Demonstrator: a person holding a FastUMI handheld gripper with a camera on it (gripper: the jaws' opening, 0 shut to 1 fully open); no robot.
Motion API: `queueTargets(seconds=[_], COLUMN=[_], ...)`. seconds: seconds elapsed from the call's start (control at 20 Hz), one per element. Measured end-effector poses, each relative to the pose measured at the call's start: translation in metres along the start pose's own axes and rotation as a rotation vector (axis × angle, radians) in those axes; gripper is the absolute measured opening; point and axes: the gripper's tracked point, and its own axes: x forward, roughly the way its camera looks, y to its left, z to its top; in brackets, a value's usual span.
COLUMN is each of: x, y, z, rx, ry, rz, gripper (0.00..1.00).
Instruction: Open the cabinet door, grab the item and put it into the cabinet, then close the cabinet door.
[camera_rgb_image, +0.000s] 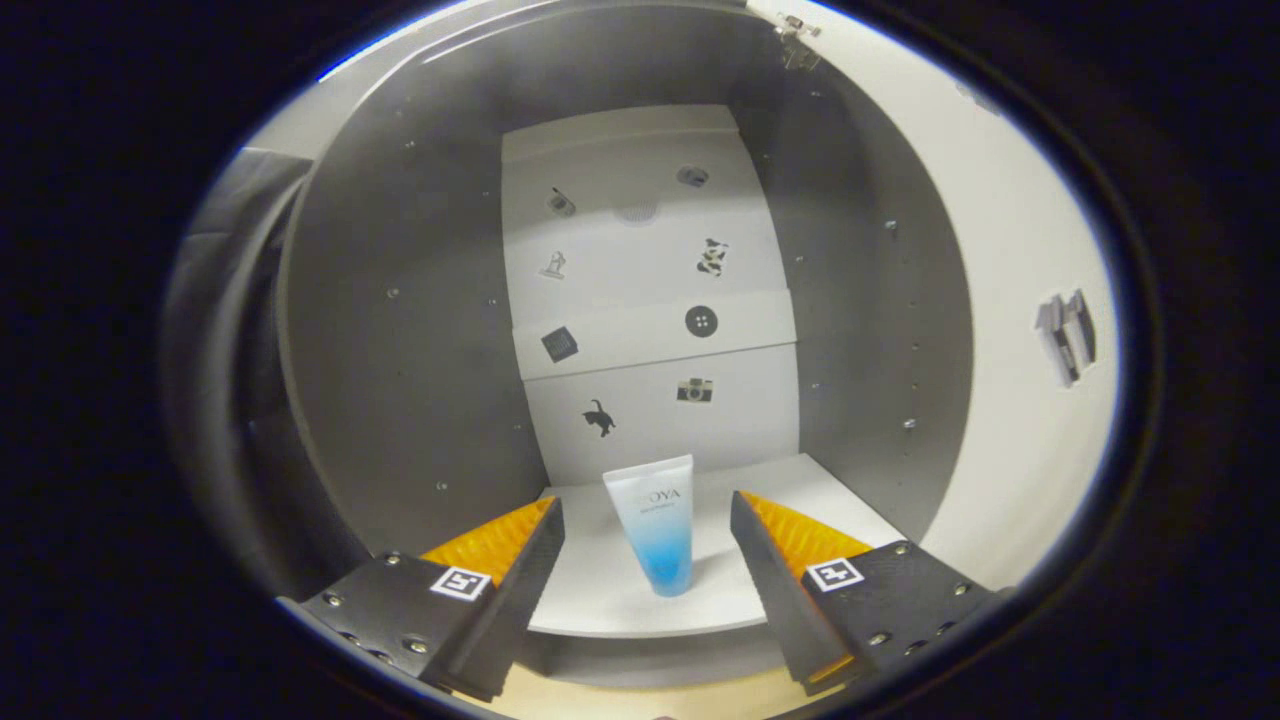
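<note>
A white and blue tube (657, 528) stands cap down on the white bottom shelf (600, 600) inside the open cabinet. My gripper (648, 520) is open, one finger on each side of the tube with a gap to it on both sides. The tube is free of both fingers (770, 545). The cabinet door (1010, 330) is swung open to the right, its handle (1065, 338) showing on the white face.
The cabinet's grey side walls (400, 330) flank the shelf. A white back panel (640, 290) with small dark stickers closes the rear, and a higher shelf (655, 340) crosses it. A hinge (797, 38) sits at the door's top. Dark cloth hangs left of the cabinet.
</note>
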Motion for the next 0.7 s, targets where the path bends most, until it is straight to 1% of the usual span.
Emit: queueTargets(seconds=[0.1, 0.3, 0.4, 0.7], x=[-0.026, -0.097, -0.135, -0.246], y=[-0.004, -0.015, -0.023, -0.051], z=[0.002, 0.003, -0.001, -0.006], rx=[-0.009, -0.054, -0.078, -0.089], ry=[0.006, 0.021, 0.031, 0.058], rz=[-0.015, -0.060, -0.093, -0.203], gripper=[0.99, 0.99, 0.99, 0.99])
